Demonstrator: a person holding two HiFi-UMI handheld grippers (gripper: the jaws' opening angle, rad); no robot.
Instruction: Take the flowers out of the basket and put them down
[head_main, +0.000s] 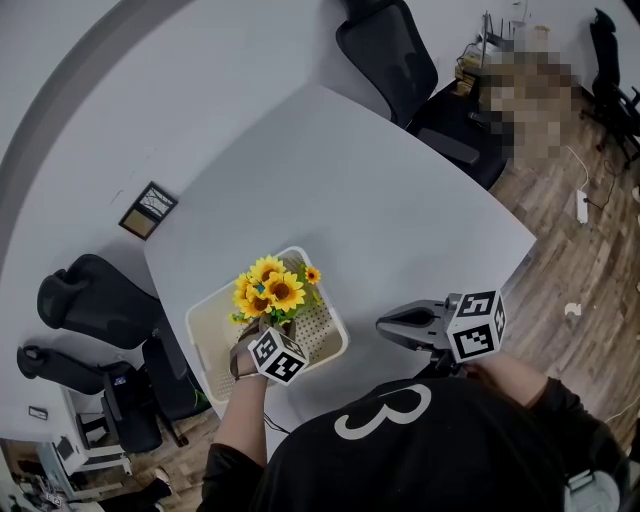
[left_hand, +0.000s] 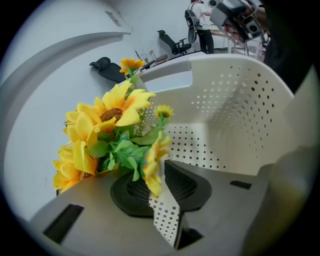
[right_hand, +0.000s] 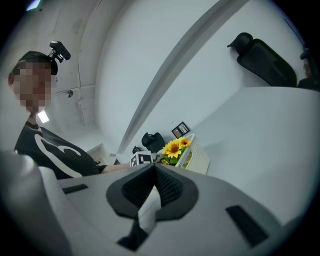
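Note:
A bunch of yellow sunflowers (head_main: 272, 288) with green leaves stands in the cream perforated basket (head_main: 335, 338) near the table's front left corner. My left gripper (head_main: 268, 325) reaches into the basket from the near side. In the left gripper view its jaws (left_hand: 159, 172) are pinched on the lower leaves and a petal of the sunflowers (left_hand: 112, 120), with the basket wall (left_hand: 240, 100) behind. My right gripper (head_main: 383, 324) hovers over the bare table to the basket's right, shut with nothing in it. In the right gripper view its tips (right_hand: 153, 170) meet; the sunflowers (right_hand: 175, 147) and basket (right_hand: 197, 157) lie beyond.
The white table (head_main: 380, 200) stretches away behind and right of the basket. A black office chair (head_main: 400, 60) stands at its far edge, and more black chairs (head_main: 90, 300) at its left. A small framed sign (head_main: 148, 210) sits left of the table.

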